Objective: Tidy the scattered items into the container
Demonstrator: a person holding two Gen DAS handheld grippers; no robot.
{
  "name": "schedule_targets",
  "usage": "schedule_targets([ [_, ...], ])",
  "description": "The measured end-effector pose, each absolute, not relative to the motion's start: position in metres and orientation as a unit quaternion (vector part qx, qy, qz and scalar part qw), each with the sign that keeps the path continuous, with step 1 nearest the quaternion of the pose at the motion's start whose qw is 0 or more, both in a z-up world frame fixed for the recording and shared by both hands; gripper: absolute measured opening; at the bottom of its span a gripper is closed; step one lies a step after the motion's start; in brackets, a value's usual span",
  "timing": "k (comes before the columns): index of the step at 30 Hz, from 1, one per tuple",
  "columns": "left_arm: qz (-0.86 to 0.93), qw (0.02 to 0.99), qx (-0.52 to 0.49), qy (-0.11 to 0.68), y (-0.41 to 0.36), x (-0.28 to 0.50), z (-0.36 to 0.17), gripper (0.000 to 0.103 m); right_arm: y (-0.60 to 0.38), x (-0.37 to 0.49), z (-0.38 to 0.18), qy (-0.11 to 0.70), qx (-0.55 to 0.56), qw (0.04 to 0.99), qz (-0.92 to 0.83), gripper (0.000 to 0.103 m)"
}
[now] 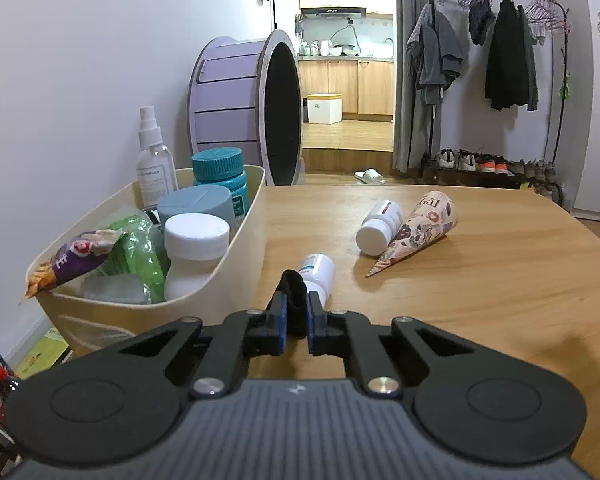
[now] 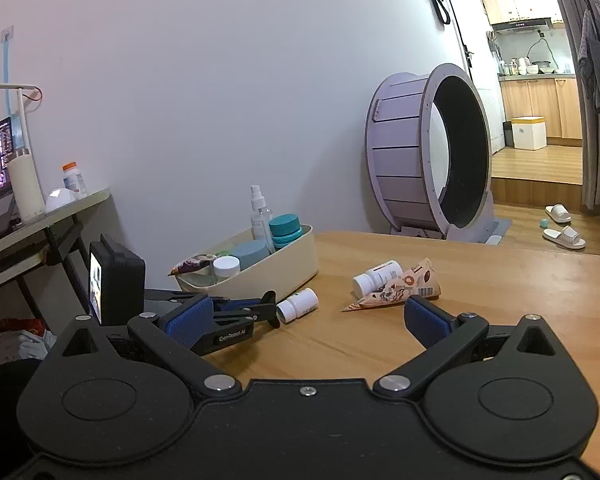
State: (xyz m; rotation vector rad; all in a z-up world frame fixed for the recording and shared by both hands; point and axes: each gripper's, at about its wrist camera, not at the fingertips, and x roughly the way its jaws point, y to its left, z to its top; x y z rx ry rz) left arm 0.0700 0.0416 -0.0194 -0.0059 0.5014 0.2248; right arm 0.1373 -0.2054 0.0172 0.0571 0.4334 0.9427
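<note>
A cream bin [image 1: 244, 248] stands on the table's left side; it also shows in the right wrist view [image 2: 284, 276]. It holds several bottles and snack packets. A small white bottle [image 1: 319, 272] lies just beyond my left gripper [image 1: 296, 320], which is shut on a small black object [image 1: 294, 300]. A second white bottle [image 1: 379, 227] and a printed paper cone [image 1: 417, 232] lie further right. My right gripper [image 2: 307, 320] is open and empty, hovering over the table short of the bottle [image 2: 300, 304] and the cone [image 2: 399, 286].
A purple cat wheel [image 1: 244, 108] stands on the floor behind the table. A clothes rack [image 1: 495, 60] is at the far right. A side desk [image 2: 40, 216] with a monitor sits to the left. The wooden table [image 1: 479, 300] extends to the right.
</note>
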Motion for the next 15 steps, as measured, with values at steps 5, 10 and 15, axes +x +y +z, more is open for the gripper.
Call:
schedule_targets([
  [5,0.094,0.970,-0.001,0.223,0.037,0.056,-0.010,0.008,-0.206,0.135,0.018,0.206,0.025,0.868,0.451,0.103],
  [10,0.071,0.979,-0.006,0.193,0.036,0.038,0.005,0.008,-0.208,0.134,0.020,0.203,0.030,0.867,0.453,0.103],
  [15,0.055,0.986,-0.017,0.155,0.045,0.020,0.022,0.008,-0.205,0.129,0.020,0.201,0.027,0.867,0.456,0.103],
])
